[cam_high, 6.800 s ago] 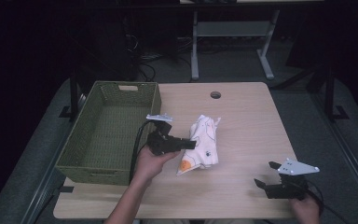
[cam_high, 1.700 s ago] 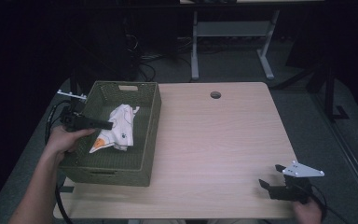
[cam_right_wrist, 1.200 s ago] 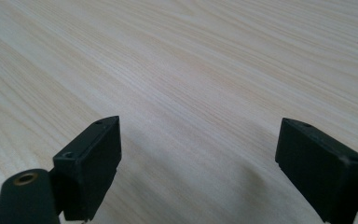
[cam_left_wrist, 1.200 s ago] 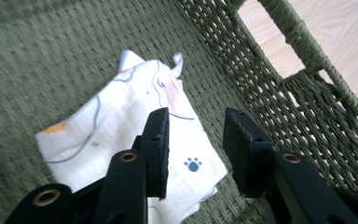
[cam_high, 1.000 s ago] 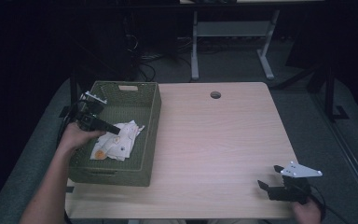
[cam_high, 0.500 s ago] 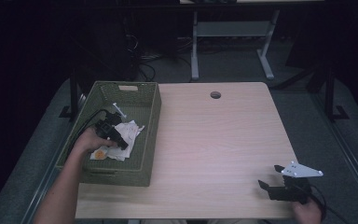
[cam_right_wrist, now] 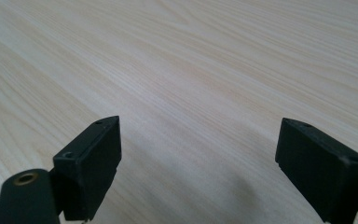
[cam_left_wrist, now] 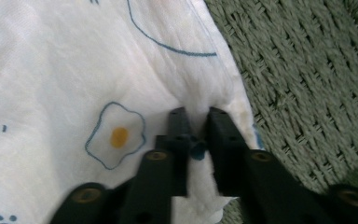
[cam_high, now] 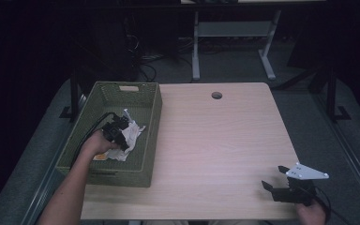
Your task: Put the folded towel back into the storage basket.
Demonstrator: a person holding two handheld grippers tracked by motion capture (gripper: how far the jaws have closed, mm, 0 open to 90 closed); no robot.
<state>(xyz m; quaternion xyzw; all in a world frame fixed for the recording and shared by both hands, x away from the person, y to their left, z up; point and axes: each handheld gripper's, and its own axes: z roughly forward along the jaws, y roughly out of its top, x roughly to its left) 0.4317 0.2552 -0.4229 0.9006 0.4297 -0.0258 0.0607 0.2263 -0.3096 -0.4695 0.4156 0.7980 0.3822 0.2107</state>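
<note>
My left gripper [cam_left_wrist: 193,126] sits low inside the green basket [cam_high: 149,136], jaws nearly closed on a fold of the white cloth [cam_left_wrist: 74,84] lying on the basket floor, while my right gripper [cam_right_wrist: 200,158] rests wide open and empty on the table [cam_high: 225,140], well apart.

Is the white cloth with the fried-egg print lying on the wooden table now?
No, the white cloth with the fried-egg print lies inside the green woven basket, pinched by the left gripper.
</note>
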